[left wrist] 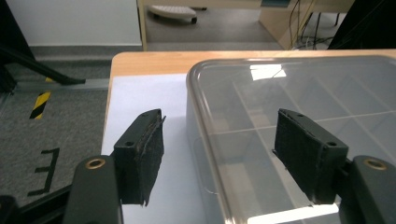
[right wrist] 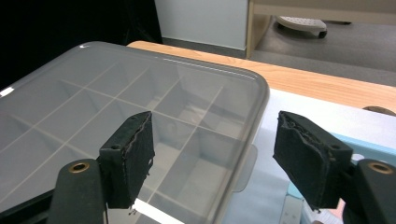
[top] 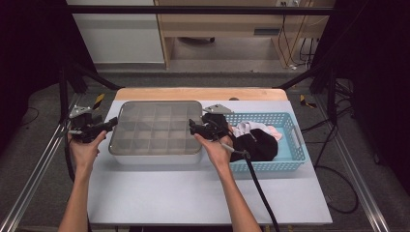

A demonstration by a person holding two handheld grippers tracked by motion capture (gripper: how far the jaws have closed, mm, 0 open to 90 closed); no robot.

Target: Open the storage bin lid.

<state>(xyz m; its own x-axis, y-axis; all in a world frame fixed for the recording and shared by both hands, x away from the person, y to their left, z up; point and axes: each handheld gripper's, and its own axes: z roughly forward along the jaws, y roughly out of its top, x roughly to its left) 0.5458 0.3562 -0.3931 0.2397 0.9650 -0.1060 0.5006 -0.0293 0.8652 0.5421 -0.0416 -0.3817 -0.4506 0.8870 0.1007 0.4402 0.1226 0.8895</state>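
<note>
Left claw [left wrist: 219, 154] wide astride lid [left wrist: 299, 107] left edge, right claw [right wrist: 215, 161] wide astride right edge.

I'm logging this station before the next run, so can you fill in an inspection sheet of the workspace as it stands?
Surface: pale mat on a wooden table, bare in front.
Job's things: compartment box at centre, its clear lid closed.
Clutter: blue basket right of the box, holding black cloth and white cloth.
Grippers: left gripper open, its jaws astride the lid's left edge; right gripper open, its jaws astride the lid's right edge; neither clamped.
Cables: black cable trails from the right gripper across the mat.
Surroundings: metal frame rails, grey floor, loose wires beyond the table.
</note>
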